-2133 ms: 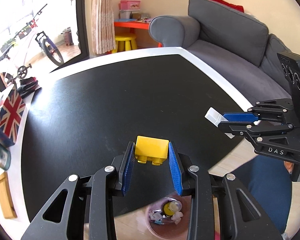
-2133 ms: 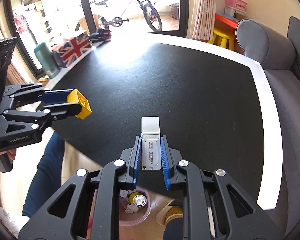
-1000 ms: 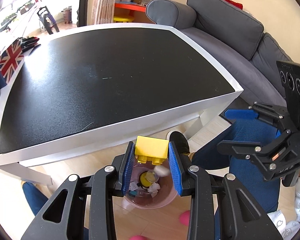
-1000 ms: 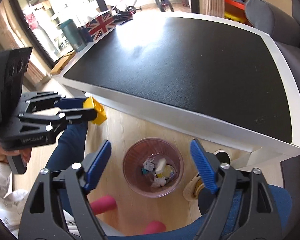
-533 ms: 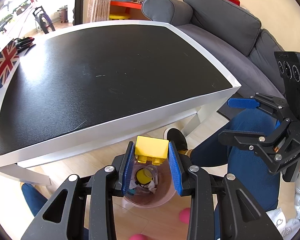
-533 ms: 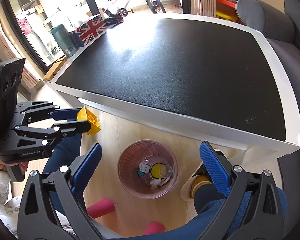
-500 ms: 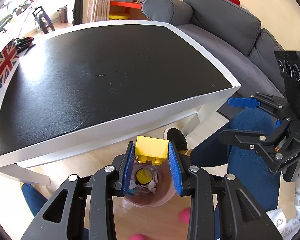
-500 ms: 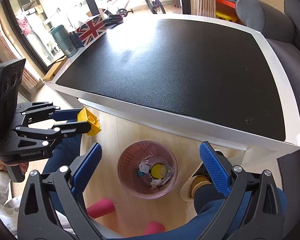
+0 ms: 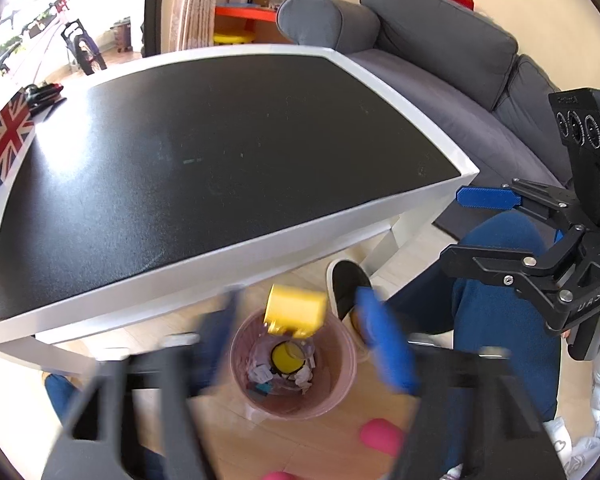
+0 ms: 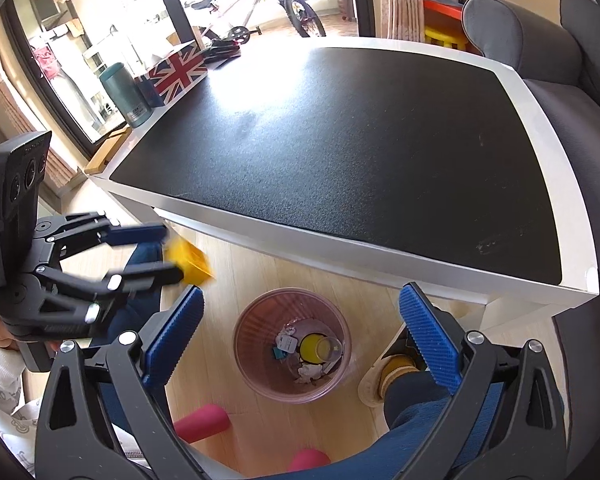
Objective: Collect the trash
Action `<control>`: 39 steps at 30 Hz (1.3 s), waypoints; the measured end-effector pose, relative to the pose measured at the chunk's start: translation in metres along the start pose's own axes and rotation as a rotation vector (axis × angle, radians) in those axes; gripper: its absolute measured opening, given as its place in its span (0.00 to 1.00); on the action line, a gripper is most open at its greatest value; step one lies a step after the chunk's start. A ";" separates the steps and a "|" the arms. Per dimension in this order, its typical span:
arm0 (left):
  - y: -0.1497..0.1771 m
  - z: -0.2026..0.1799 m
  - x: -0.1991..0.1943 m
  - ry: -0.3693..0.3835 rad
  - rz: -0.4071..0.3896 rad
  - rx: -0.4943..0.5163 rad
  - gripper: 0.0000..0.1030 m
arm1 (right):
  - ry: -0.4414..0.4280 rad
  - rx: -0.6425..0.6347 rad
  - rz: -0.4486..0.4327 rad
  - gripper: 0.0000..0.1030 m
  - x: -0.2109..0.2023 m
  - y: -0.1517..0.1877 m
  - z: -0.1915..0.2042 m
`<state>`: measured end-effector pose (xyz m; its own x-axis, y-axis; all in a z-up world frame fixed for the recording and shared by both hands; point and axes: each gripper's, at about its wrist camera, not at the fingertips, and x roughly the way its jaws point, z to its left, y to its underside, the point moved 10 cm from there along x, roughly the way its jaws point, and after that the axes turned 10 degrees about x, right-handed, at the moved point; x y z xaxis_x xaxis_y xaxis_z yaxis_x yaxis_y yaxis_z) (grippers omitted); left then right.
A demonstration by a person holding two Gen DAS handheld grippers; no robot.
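A yellow toy brick (image 9: 295, 315) hangs loose in the air just above the pink trash bin (image 9: 340, 388); it also shows, blurred, in the right wrist view (image 10: 190, 260). My left gripper (image 9: 300, 344) is blurred, its blue pads spread wide apart on either side of the brick, not touching it. My right gripper (image 10: 300, 336) is wide open and empty over the same bin (image 10: 252, 364), which holds a yellow bottle (image 10: 316, 348) and paper scraps.
The black-topped white table (image 9: 260, 240) stands just beyond the bin, with a Union Jack box (image 10: 178, 70) and a teal cup (image 10: 126, 94) at its far side. A grey sofa (image 9: 440, 56) is to the right. The person's legs and feet flank the bin.
My left gripper has sprung open and let the yellow brick go; the brick now tilts and drops toward the bin. The right gripper stays open over the bin.
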<state>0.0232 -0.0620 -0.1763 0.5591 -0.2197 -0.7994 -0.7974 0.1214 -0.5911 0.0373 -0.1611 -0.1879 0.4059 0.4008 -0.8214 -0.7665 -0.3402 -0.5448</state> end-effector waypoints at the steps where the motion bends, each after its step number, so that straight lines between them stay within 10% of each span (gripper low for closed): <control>1: -0.002 0.002 -0.003 -0.010 -0.022 -0.004 0.89 | 0.001 0.001 -0.001 0.94 0.000 -0.001 -0.001; 24: -0.012 0.026 -0.011 -0.050 -0.028 -0.078 0.93 | 0.010 0.008 -0.021 0.94 -0.005 -0.011 -0.003; 39: -0.058 0.070 -0.016 -0.117 -0.061 -0.061 0.93 | 0.029 -0.005 -0.094 0.94 -0.007 -0.094 -0.011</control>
<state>0.0763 0.0024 -0.1365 0.6272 -0.1097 -0.7711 -0.7712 0.0513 -0.6345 0.1125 -0.1415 -0.1326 0.4903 0.4063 -0.7710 -0.7217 -0.3067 -0.6206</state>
